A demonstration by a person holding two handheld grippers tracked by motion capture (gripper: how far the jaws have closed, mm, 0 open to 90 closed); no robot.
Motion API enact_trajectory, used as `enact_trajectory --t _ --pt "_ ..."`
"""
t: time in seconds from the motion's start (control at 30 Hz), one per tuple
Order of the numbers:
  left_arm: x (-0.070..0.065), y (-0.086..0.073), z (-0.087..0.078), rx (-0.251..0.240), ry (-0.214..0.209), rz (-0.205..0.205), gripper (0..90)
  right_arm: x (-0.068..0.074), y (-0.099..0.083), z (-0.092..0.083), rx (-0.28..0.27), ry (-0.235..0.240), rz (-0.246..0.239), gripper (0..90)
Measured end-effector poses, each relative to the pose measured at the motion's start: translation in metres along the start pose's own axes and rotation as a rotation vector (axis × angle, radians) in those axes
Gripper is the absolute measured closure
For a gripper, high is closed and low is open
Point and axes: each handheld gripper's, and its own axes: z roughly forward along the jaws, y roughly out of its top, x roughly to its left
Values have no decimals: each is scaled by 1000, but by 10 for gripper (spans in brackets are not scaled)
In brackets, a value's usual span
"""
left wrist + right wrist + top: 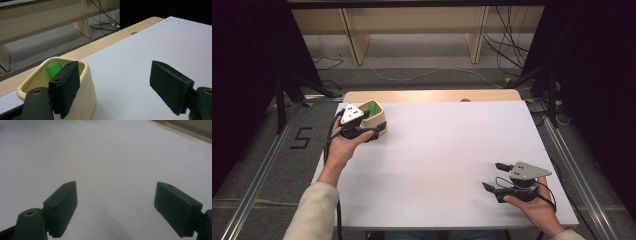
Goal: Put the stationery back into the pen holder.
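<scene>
A: Start at the left gripper. How do its jaws stand?

B: Spread wide, nothing between them. In the left gripper view one jaw sits in front of the rim of a cream ceramic cup, the other is out over bare white tabletop. I cannot tell whether the near jaw touches the cup.

A: And inside the cup?

B: A bright green block leans against the inner wall, its top just under the rim. From the high view the left gripper is right beside the cup at the table's far left corner, with the green block showing above the rim.

A: The right gripper?

B: The right gripper also has its jaws parted and empty, over plain white surface. In the high view it rests in the person's right hand near the front right of the table, well apart from the cup.

A: Beyond the table?

B: A wooden strip runs along the far edge; cables lie on the floor behind.
</scene>
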Motion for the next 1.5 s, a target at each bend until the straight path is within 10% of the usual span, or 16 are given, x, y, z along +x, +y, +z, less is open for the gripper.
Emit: enact_trajectory --t 1.5 --pt "-110 -73 -33 -35 -178 60 240 2 -3 0 8 16 -9 194"
